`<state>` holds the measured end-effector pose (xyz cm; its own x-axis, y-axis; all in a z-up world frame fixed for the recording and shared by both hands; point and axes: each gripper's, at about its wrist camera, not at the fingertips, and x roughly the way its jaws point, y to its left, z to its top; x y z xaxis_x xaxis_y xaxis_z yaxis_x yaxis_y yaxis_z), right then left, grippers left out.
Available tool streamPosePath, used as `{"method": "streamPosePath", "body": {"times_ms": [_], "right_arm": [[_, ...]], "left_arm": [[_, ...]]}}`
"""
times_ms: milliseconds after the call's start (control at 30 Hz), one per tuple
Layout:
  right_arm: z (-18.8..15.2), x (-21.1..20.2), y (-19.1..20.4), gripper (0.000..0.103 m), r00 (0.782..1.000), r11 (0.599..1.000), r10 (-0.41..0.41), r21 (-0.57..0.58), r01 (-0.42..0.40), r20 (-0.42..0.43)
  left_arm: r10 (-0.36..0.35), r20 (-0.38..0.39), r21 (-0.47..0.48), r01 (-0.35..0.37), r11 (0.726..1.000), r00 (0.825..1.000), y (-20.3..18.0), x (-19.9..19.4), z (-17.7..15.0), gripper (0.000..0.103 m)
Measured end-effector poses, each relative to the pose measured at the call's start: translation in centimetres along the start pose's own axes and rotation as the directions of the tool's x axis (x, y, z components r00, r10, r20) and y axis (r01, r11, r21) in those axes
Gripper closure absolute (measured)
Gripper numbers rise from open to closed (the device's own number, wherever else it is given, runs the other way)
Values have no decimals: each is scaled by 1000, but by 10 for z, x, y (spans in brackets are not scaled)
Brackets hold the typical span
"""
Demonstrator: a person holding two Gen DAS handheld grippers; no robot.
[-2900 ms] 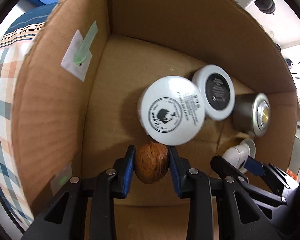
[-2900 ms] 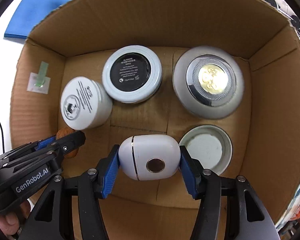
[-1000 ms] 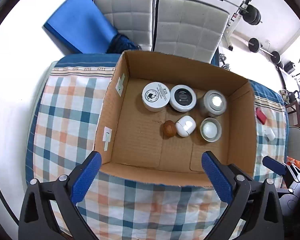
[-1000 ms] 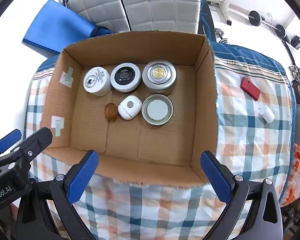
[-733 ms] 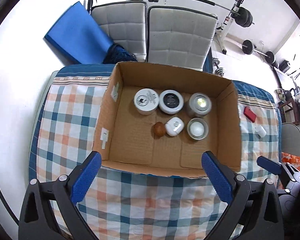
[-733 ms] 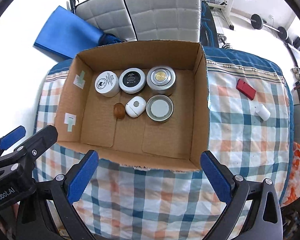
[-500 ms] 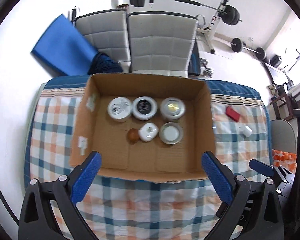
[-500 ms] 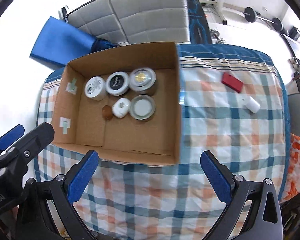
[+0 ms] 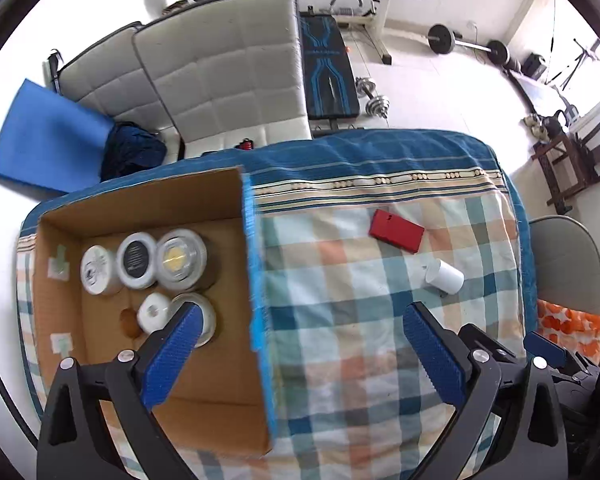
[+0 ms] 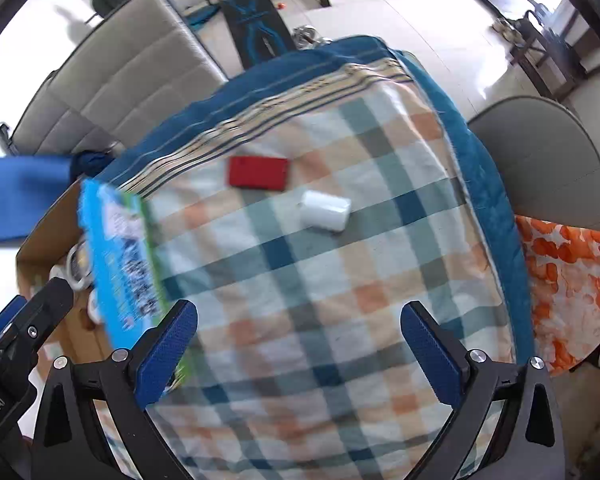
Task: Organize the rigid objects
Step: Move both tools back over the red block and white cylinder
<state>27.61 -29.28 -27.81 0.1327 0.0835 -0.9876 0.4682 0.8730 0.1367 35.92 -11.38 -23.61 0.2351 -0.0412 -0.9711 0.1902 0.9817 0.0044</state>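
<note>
Red case (image 10: pixel 258 173), white cylinder (image 10: pixel 325 210) near, beside box (image 9: pixel 256 280).

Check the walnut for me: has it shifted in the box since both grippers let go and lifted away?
No. The walnut still lies just left of the white oval case, in front of the white jar, inside the cardboard box. Only the cameras swung right.

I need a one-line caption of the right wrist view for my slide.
Open right claw above the checked cloth, facing a red case and white cylinder.
</note>
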Motion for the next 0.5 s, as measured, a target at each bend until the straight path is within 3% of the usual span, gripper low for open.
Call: {"method": "streamPosePath", "body": {"times_ms": [367, 500], "right_arm": [[56, 89, -32, 6, 992, 992, 65, 113, -53, -104], [68, 119, -32, 33, 988, 990, 76, 125, -59, -136]], "left_arm": [[65, -113, 25, -62, 998, 991, -33, 88, 37, 0], [78, -143, 27, -75, 997, 987, -37, 109, 43, 0]]}}
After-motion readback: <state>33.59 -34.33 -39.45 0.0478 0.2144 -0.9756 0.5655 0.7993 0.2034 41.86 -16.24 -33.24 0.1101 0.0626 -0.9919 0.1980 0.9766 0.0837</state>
